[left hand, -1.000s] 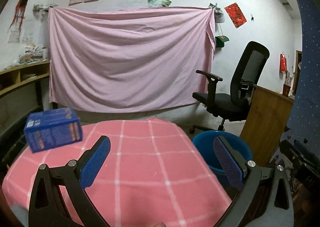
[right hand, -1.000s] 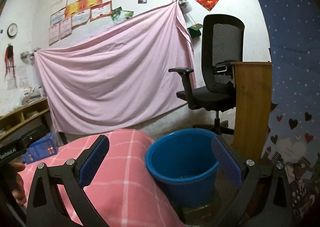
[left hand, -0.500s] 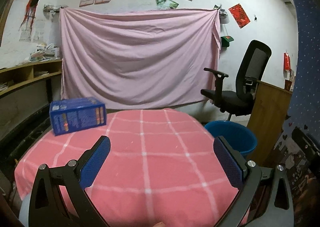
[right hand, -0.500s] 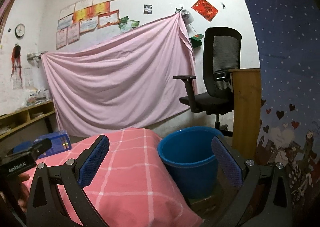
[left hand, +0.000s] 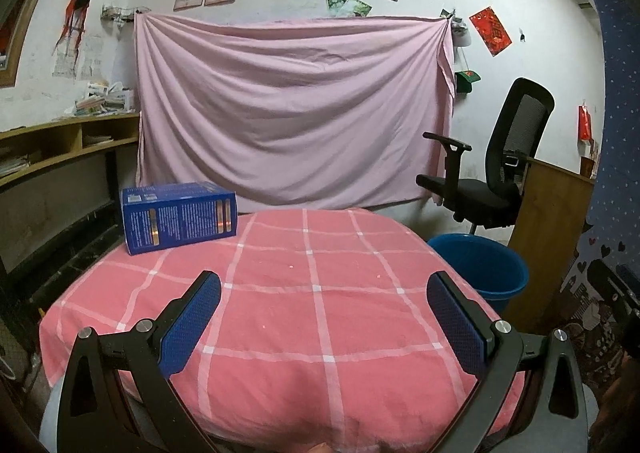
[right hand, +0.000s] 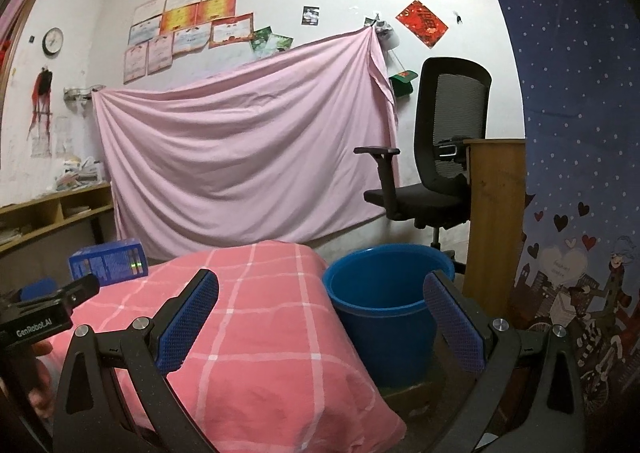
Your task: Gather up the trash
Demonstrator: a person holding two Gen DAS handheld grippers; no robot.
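A: What carries everything here?

B: The worktop, under a pink checked cloth. It fills the middle of the left wrist view. In the right wrist view it takes up the lower left, and the bucket stands on the floor just beside its right edge.

A: And the trash?

B: One thing only shows on the cloth: the box, blue, at the far left corner of the worktop. It lies on a long side, with its long axis running left to right across the left wrist view and a broad printed face turned toward the camera.

A: Which tool is nearer to it?

B: The left tool, by the look of it. The box sits ahead of it and off to the left, well apart, beyond the left finger. The right tool faces the bucket instead, and from there the box is small and far to the left.

A: How are the tools set?

B: Both have their fingers spread wide with nothing between them.

A: So the coming move?

B: Likely the left tool swings left and forward, closing across the box's short width, since the long axis looks too wide for the gap. The bucket then lies to the right, across the whole worktop.
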